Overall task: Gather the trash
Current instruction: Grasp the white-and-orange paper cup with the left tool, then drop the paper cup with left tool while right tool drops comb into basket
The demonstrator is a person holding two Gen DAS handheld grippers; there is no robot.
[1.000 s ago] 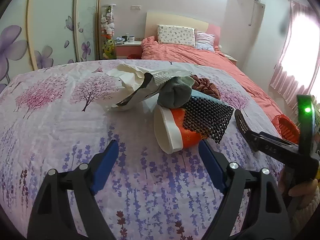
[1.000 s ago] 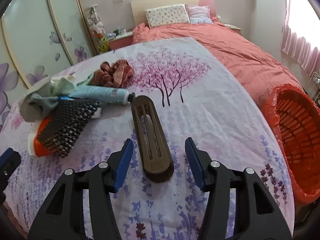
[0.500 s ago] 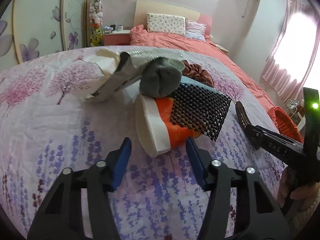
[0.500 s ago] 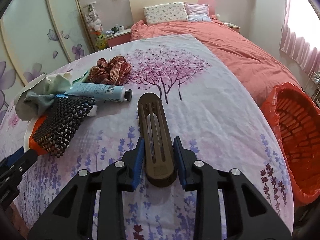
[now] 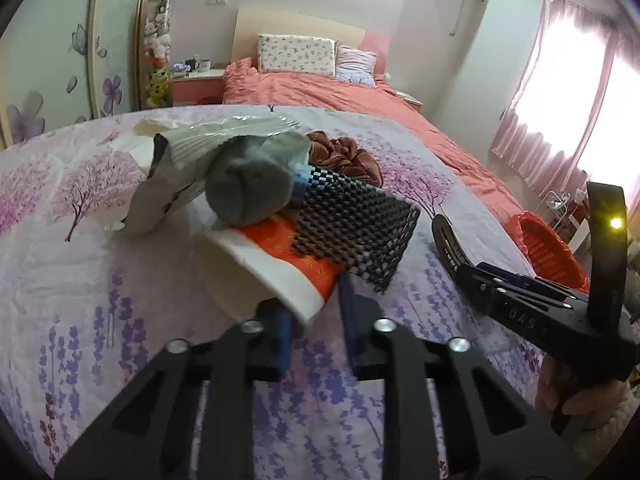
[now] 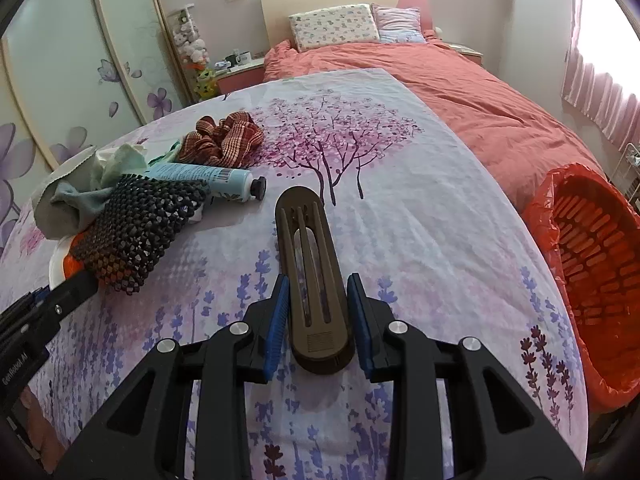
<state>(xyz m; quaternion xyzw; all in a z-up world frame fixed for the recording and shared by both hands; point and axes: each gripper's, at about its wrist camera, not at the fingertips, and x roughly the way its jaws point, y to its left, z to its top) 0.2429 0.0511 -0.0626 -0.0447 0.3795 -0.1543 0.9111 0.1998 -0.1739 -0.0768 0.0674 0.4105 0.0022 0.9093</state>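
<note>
Left gripper (image 5: 316,312) closing on the rim of a tipped paper cup (image 5: 280,264), seemingly empty. Right gripper (image 6: 320,320) clamps a brown slotted piece (image 6: 312,272). Red-lined basket (image 6: 592,264) empty.

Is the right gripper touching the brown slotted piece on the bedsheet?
Touching. In the right wrist view, both blue pads of the right gripper press against the long sides of the brown slotted piece, with no gap visible on either side.

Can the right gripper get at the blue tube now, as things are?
Probably not yet: the right gripper is shut on the brown slotted piece. The blue tube lies further on, its cap end uncovered, so the path itself looks free.
</note>
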